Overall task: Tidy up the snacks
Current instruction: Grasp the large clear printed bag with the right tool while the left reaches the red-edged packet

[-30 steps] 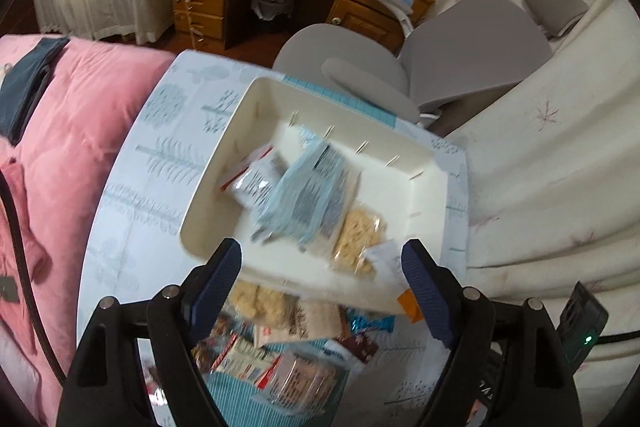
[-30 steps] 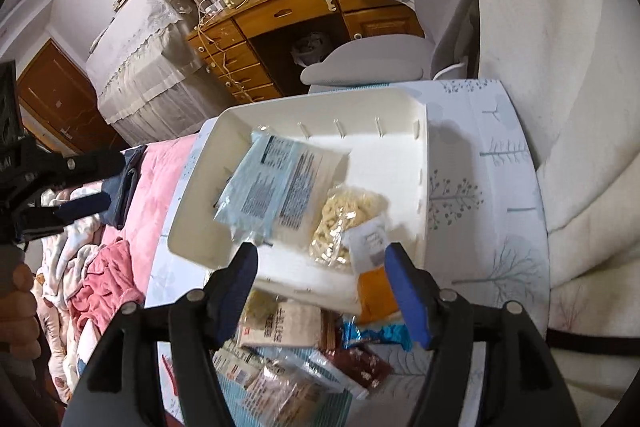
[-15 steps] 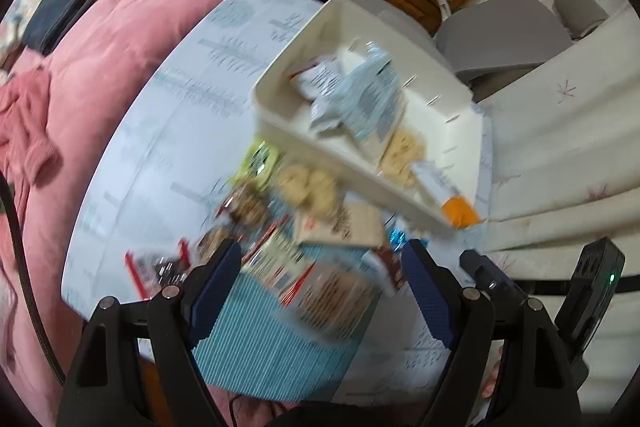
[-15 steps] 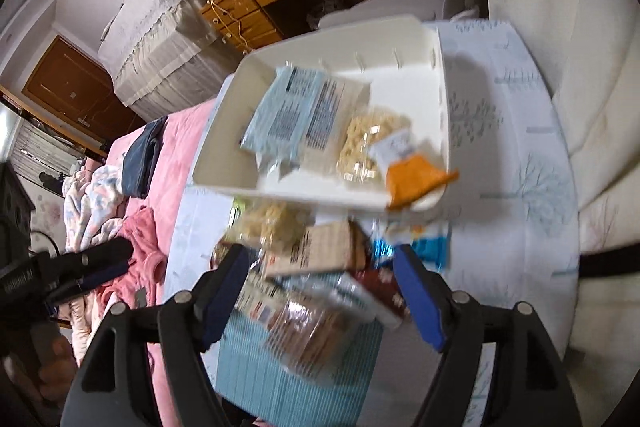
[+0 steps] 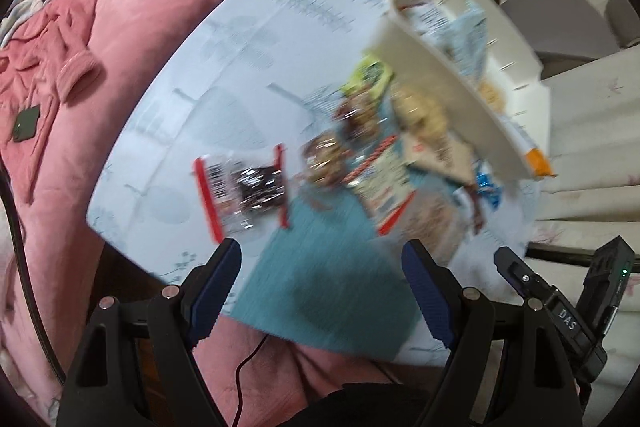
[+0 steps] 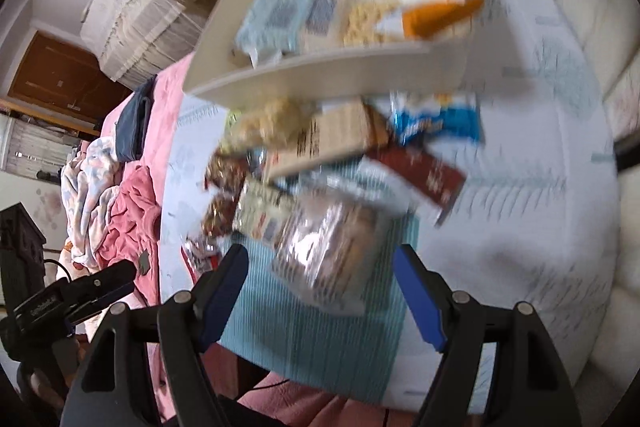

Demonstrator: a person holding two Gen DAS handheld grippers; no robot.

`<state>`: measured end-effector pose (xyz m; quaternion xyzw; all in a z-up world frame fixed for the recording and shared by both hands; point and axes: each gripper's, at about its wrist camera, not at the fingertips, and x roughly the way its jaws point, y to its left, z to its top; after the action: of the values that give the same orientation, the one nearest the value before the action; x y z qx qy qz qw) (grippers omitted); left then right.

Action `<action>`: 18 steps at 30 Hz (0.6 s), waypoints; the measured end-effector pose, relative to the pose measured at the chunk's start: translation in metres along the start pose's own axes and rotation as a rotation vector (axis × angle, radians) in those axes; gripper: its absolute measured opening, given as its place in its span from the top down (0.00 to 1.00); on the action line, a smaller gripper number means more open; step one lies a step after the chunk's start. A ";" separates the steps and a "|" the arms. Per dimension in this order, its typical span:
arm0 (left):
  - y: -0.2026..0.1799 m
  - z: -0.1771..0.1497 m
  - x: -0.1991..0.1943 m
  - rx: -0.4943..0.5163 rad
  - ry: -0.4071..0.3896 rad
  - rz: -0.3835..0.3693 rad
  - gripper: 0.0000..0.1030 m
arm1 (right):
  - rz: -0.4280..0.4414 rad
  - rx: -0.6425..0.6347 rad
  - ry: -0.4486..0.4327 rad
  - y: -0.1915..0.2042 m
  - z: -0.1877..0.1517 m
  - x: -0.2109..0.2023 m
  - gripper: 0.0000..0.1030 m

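Snacks (image 6: pixel 320 163) lie heaped just before the white tray (image 6: pixel 320 75), no shared long axis readable through blur. Left gripper (image 5: pixel 320 267) and right gripper (image 6: pixel 320 267) hover above them, jaws apart, empty; the right's have just been opening.

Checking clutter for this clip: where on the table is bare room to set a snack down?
Bare cloth lies left of the red-edged packet, toward the pink bedding, and right of the brown packet. It is crowded between the white tray and teal mat.
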<state>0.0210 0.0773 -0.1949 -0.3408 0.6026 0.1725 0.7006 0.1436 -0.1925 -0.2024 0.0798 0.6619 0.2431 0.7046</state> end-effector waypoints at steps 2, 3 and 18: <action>0.008 -0.001 0.005 0.006 0.021 0.009 0.20 | 0.001 0.033 0.016 0.000 -0.007 0.009 0.26; 0.014 -0.001 0.008 0.003 0.037 0.015 0.20 | 0.001 0.053 0.022 0.000 -0.011 0.012 0.26; 0.033 0.035 0.067 0.305 0.225 0.146 0.15 | -0.028 0.470 -0.015 -0.007 -0.047 0.057 0.26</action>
<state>0.0392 0.1128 -0.2668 -0.2035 0.7194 0.0905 0.6580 0.0996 -0.1828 -0.2617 0.2340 0.6961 0.0719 0.6749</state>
